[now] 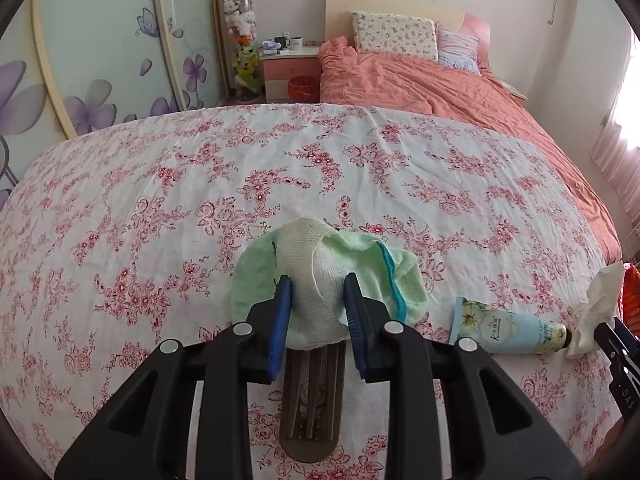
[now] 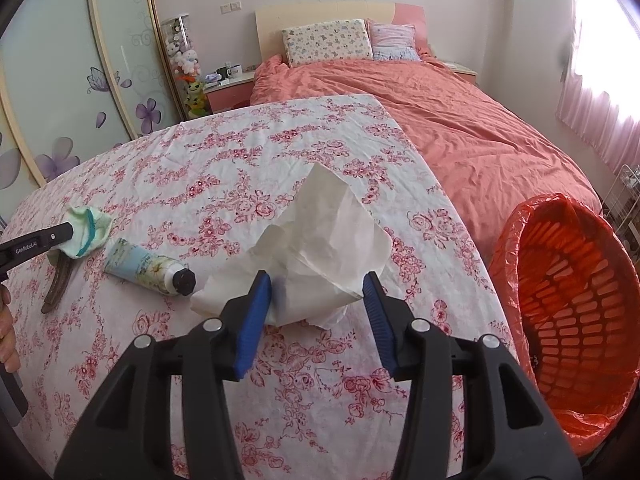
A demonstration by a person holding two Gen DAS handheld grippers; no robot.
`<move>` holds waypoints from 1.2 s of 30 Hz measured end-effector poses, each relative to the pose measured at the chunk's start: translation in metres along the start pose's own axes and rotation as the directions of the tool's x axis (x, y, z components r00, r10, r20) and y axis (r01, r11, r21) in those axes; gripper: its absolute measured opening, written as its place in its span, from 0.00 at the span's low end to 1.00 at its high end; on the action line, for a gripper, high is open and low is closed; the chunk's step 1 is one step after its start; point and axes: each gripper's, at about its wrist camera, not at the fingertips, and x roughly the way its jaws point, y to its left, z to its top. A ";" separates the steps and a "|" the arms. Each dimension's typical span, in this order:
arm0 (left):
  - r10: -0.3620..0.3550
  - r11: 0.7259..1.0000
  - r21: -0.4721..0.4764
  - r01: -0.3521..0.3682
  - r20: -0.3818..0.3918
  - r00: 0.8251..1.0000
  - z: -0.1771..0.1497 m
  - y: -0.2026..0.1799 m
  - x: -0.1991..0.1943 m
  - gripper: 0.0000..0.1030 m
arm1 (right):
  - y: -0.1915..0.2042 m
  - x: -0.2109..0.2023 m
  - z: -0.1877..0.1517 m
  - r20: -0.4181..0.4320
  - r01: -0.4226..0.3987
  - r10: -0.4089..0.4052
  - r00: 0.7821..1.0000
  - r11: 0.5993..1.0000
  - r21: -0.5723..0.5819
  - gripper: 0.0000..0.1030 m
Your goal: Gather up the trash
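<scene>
1. Left wrist view: left gripper (image 1: 318,306) clamped on a pale green sock (image 1: 328,276), blue pads pressing its white middle fold from both sides.
2. Directly beneath the sock and between the fingers, a brown comb-like piece (image 1: 312,396) lying flat on the floral tablecloth (image 1: 200,200).
3. To the right of the fingers, a hand cream tube (image 1: 506,330) on its side, cap end touching a crumpled tissue (image 1: 600,304) at the frame edge.
4. Right wrist view: right gripper (image 2: 318,312) spread apart around a crumpled white tissue (image 2: 320,248); left pad touching the paper, right pad just beside it.
5. Left of the fingers, the hand cream tube (image 2: 150,270), black cap just beside the tissue.
6. Farther left, the left gripper (image 2: 66,234) clamped on the sock (image 2: 90,230).
7. Right of the fingers, off the table edge, an orange basket lined with an orange bag (image 2: 576,304).
</scene>
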 end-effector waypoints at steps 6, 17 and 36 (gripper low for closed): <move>0.016 1.000 -0.002 -0.016 -0.004 1.000 0.001 0.001 0.000 0.27 | 0.000 0.000 -0.001 -0.002 -0.004 0.004 1.000 1.000 0.002 0.46; 0.048 0.999 -0.020 -0.047 0.066 0.997 0.006 0.002 -0.016 0.58 | -0.001 0.000 -0.004 -0.010 -0.022 0.022 1.000 1.000 0.011 0.47; 0.015 0.997 0.072 -0.014 -0.008 1.000 -0.010 -0.050 0.020 0.40 | -0.007 0.002 -0.005 -0.023 -0.044 0.044 0.999 0.999 0.030 0.50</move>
